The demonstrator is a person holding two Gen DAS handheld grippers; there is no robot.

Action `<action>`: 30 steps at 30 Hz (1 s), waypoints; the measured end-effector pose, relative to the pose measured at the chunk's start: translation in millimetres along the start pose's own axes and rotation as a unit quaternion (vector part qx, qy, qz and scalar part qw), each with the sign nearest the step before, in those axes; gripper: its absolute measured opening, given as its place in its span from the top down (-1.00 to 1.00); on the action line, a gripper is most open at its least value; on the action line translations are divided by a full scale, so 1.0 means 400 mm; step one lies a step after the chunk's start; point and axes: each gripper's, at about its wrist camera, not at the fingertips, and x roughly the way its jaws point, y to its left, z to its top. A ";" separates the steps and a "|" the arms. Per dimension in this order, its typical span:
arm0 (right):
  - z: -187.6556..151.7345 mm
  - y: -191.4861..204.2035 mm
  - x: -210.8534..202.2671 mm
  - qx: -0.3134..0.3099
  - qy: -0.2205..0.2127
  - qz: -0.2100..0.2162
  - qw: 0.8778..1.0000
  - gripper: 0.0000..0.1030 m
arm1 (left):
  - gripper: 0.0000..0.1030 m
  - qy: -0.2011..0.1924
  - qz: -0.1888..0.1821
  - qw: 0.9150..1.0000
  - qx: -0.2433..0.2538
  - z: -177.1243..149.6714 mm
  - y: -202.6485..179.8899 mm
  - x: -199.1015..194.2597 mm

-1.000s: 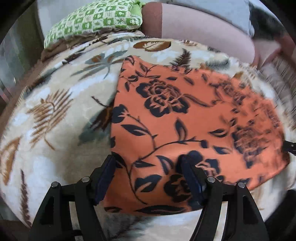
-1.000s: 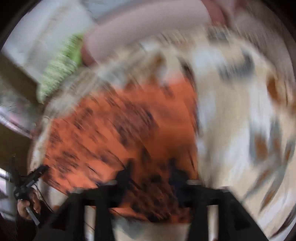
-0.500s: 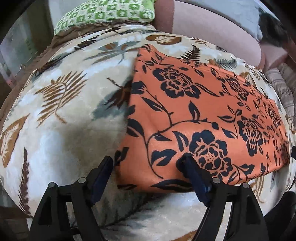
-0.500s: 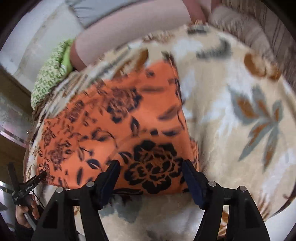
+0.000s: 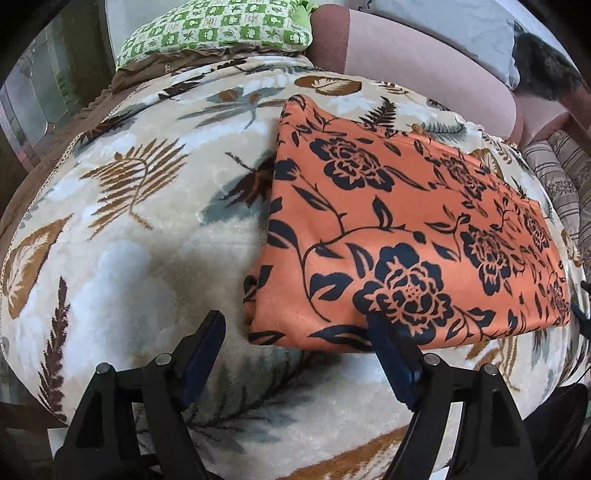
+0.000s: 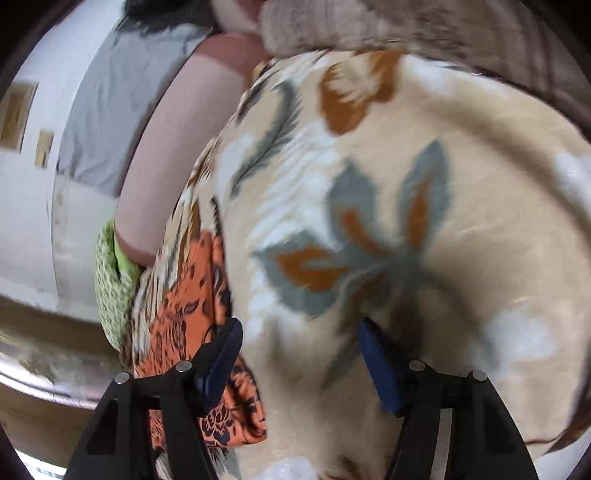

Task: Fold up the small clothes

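An orange cloth [image 5: 406,236] printed with dark blue roses and vines lay folded into a flat rectangle on a cream blanket [image 5: 140,236] patterned with brown and grey leaves. In the left wrist view it filled the centre and right of the frame, its long edge running from the upper middle down toward the lower right, with doubled layers showing along its near left corner.

The left gripper [image 5: 295,343] hung at the bottom of that frame with its jaws wide apart. Its right finger sat in front of the cloth's near edge and its left finger stood over bare blanket; the corner of the cloth lay between them, but neither pad pressed on it.

The right wrist view was smeared by motion. There the right gripper [image 6: 299,343] sat at the lower middle of the frame, its jaws closing with only blanket between them. The orange cloth [image 6: 188,295] showed as a narrow strip at the lower left, running behind the left finger, and I could not tell whether that finger touched it.

A green checked pillow [image 5: 218,29] rested at the top of the left view, beyond the blanket. Next to it, along the upper right, ran a pinkish bolster [image 5: 424,70], and striped fabric [image 5: 557,184] lay at the right edge.
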 end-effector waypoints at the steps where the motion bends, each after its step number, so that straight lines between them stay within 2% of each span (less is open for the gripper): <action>1: 0.006 0.010 -0.009 -0.009 -0.003 -0.019 1.000 -0.29 | -0.57 -0.003 -0.002 1.000 0.001 0.002 -0.002 -0.005; 2: 0.010 0.045 -0.018 -0.041 -0.017 -0.064 0.997 -0.30 | -0.57 -0.005 -0.003 1.000 0.002 0.002 -0.005 -0.011; 3: 0.012 0.068 -0.023 -0.056 -0.024 -0.088 0.994 -0.36 | -0.57 -0.008 -0.006 1.000 0.005 0.004 -0.008 -0.018; 4: 0.011 0.112 -0.028 -0.079 -0.030 -0.094 0.992 -0.36 | -0.57 -0.012 -0.008 1.000 0.008 0.006 -0.012 -0.026; 7: 0.024 0.213 -0.010 -0.134 0.010 -0.003 0.991 -0.36 | -0.57 -0.023 -0.008 0.999 0.020 0.013 -0.022 -0.044; 9: 0.036 0.260 0.045 -0.157 0.032 0.012 0.987 -0.36 | -0.57 -0.025 -0.007 0.999 0.022 0.016 -0.028 -0.050; 11: 0.068 0.260 0.114 -0.137 0.056 0.040 0.988 -0.36 | -0.57 -0.026 -0.006 0.999 0.022 0.016 -0.031 -0.057; 12: 0.091 0.237 0.140 -0.121 0.055 0.027 0.991 -0.36 | -0.57 -0.027 -0.004 0.999 0.024 0.014 -0.034 -0.062; 14: 0.132 0.145 0.164 -0.075 0.039 -0.041 0.996 -0.35 | -0.57 -0.028 -0.002 0.999 0.029 0.013 -0.036 -0.069; 16: 0.163 0.052 0.143 -0.016 0.027 -0.004 1.000 0.29 | -0.57 -0.033 0.003 0.999 0.033 0.012 -0.034 -0.078; 17: 0.177 0.019 0.115 0.000 0.003 -0.020 1.000 0.36 | -0.57 -0.035 0.005 0.999 0.032 0.013 -0.030 -0.080; 19: 0.197 -0.021 0.060 0.005 -0.034 -0.049 0.998 0.36 | -0.57 -0.032 0.005 0.999 0.027 0.016 -0.025 -0.076; 21: 0.210 -0.032 0.033 0.007 -0.045 -0.076 0.996 0.36 | -0.57 -0.028 0.003 0.999 0.024 0.019 -0.024 -0.072; 22: 0.214 -0.025 0.020 -0.003 -0.056 -0.103 0.993 0.36 | -0.57 -0.031 0.003 0.999 0.024 0.019 -0.026 -0.074; 23: 0.219 -0.013 0.018 -0.012 -0.064 -0.125 0.990 0.29 | -0.57 -0.033 0.002 0.999 0.025 0.019 -0.028 -0.076; 24: 0.215 0.005 0.014 -0.025 -0.074 -0.166 0.983 0.05 | -0.57 -0.034 0.000 0.999 0.027 0.019 -0.032 -0.079; 25: 0.213 0.013 0.005 -0.034 -0.087 -0.192 0.977 -0.03 | -0.57 -0.036 0.000 0.999 0.029 0.019 -0.036 -0.082; 28: 0.222 -0.032 -0.048 -0.004 -0.091 -0.194 0.977 -0.03 | -0.57 -0.043 -0.006 0.999 0.031 0.022 -0.042 -0.097; 30: 0.212 0.000 -0.061 -0.042 -0.089 -0.189 0.977 -0.05 | -0.57 -0.049 -0.009 0.998 0.032 0.024 -0.047 -0.107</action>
